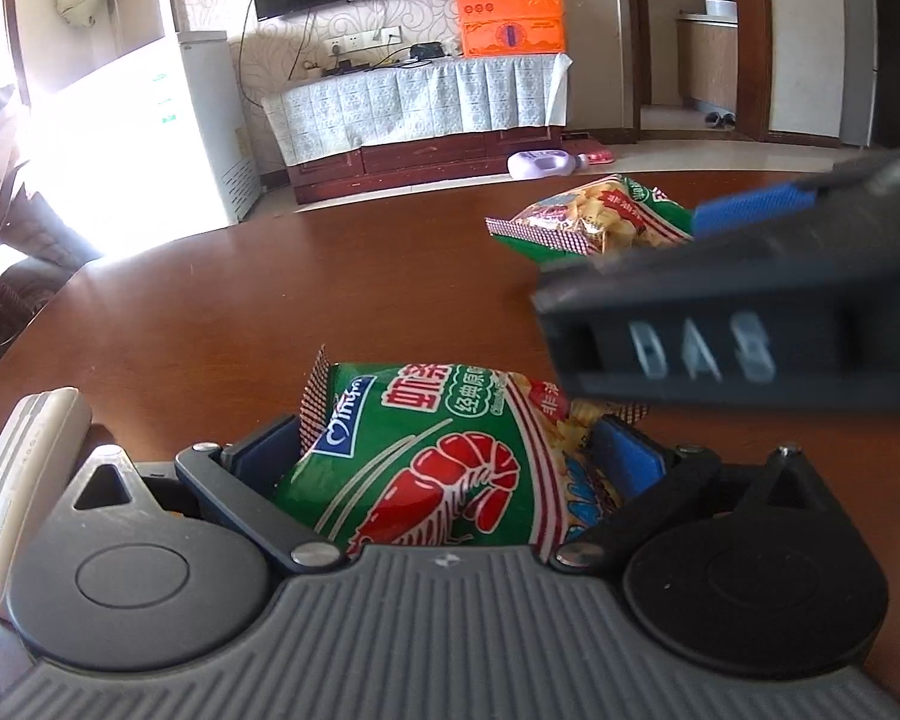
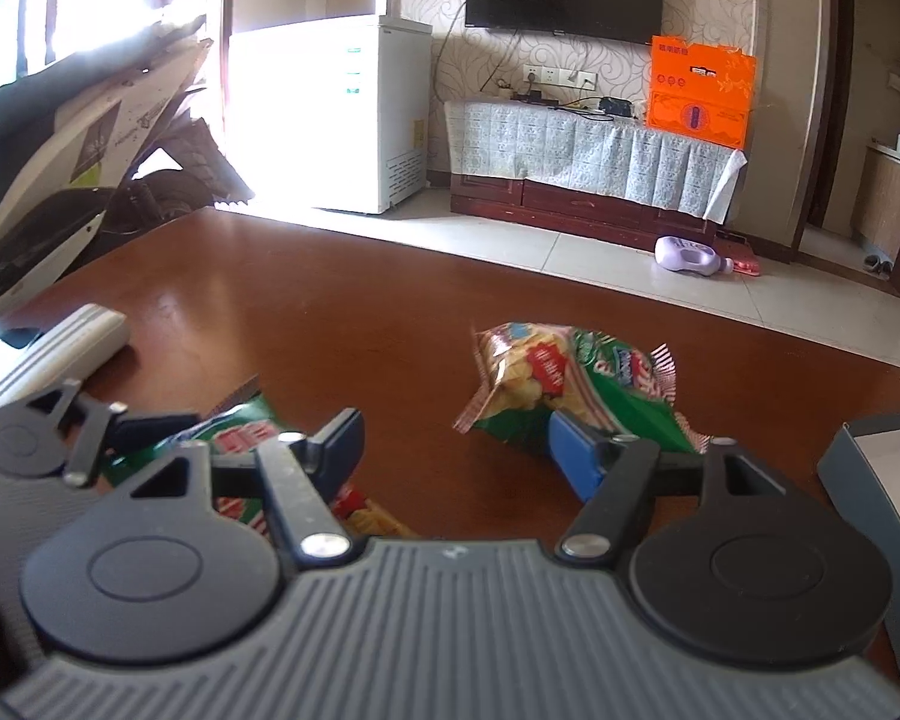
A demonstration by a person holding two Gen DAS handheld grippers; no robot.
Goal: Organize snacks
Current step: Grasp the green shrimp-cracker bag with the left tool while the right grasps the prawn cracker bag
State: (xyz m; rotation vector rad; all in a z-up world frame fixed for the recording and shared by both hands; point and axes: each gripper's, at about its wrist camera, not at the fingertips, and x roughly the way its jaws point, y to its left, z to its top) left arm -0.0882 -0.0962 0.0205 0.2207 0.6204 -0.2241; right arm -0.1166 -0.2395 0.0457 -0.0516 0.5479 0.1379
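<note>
A green shrimp-chip bag (image 1: pixel 438 462) with a red prawn print fills the gap between my left gripper's (image 1: pixel 447 432) blue pads, which press on it from both sides just above the brown table (image 1: pixel 240 300). A second green chip bag (image 2: pixel 570 384) lies on the table further out, also seen in the left wrist view (image 1: pixel 594 216). My right gripper (image 2: pixel 456 426) is open with only bare table between its pads. Its right finger's blue pad (image 2: pixel 576 462) lies against that second bag's near edge. In the left wrist view its fingers (image 1: pixel 750 204) cross the right side, partly hiding the far bag.
A white remote (image 2: pixel 60 348) lies at the table's left edge, next to my left gripper. A grey box corner (image 2: pixel 870 456) sits at the right. A scooter (image 2: pixel 90 138) stands beyond the table's left side. A purple bottle (image 2: pixel 690 255) lies on the tiled floor.
</note>
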